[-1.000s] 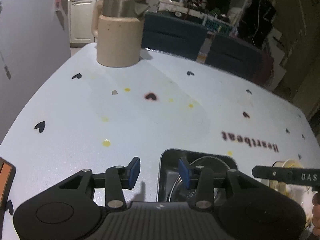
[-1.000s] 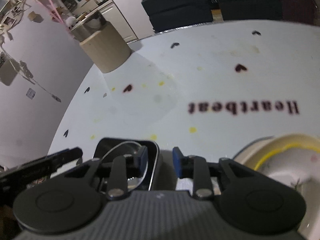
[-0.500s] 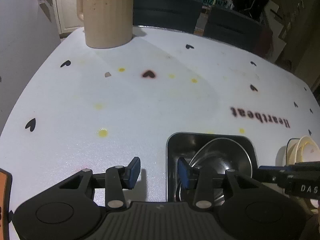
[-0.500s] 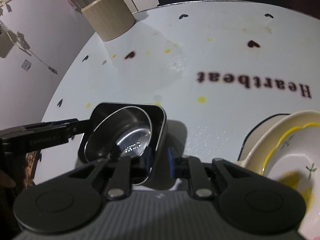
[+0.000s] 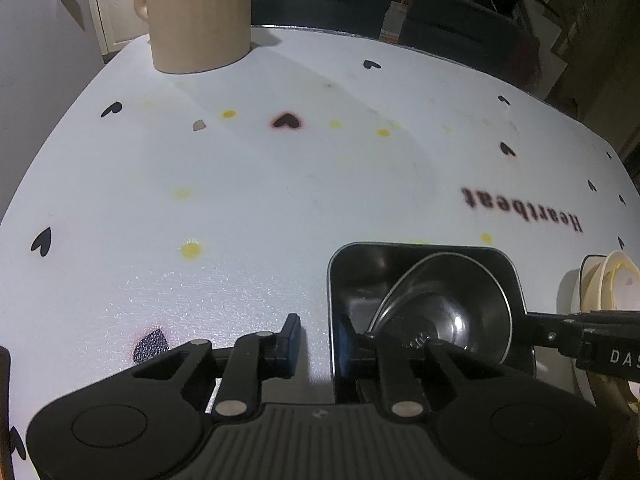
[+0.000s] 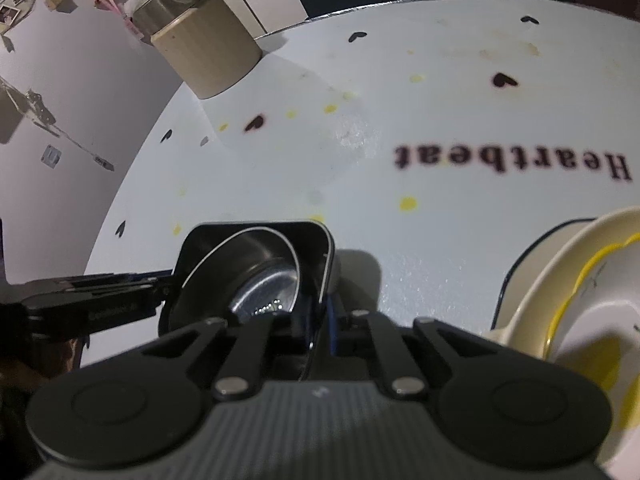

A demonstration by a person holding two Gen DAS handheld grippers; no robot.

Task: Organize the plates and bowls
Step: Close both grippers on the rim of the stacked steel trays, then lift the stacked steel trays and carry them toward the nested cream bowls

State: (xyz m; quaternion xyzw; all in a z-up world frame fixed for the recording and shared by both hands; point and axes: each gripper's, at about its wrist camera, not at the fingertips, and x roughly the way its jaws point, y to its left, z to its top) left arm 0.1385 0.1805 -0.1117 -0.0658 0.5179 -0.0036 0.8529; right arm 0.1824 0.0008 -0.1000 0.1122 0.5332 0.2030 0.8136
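**A:** Left wrist view first. Where is the tray?

**B:** The tray (image 5: 420,250) sits on the table (image 5: 260,200), low and right of centre. A steel bowl (image 5: 460,300) leans tilted inside it, against the right side.

**A:** And the left gripper?

**B:** The left gripper (image 5: 320,340) straddles the tray's left wall, one finger outside and one inside. Its jaws have just been closing. A strip of table shows between the outer pad and the wall, so it looks not yet clamped, though the fisheye makes that hard to judge.

**A:** Anything else in that view?

**B:** The right gripper (image 5: 528,318) comes in from the right edge and meets the tray's right wall. Beyond it a cream bowl (image 5: 616,280) sits on a plate (image 5: 570,300). A beige pot (image 5: 196,20) stands far off at the table's back.

**A:** Now the right wrist view.

**B:** The right gripper (image 6: 322,320) has its fingers drawn together on the tray's (image 6: 256,228) right wall, one pad each side. It is clamped on it, and its jaws have just been closing. The steel bowl (image 6: 256,276) lies tilted inside, its open side facing the camera.

**A:** Is the other gripper in view there?

**B:** Yes, the left gripper (image 6: 170,286) reaches in from the left and touches the tray's far wall. The cream bowl (image 6: 532,300), yellow-rimmed, rests on the plate (image 6: 516,264) at the right, apart from the tray. The pot (image 6: 204,52) is top left.
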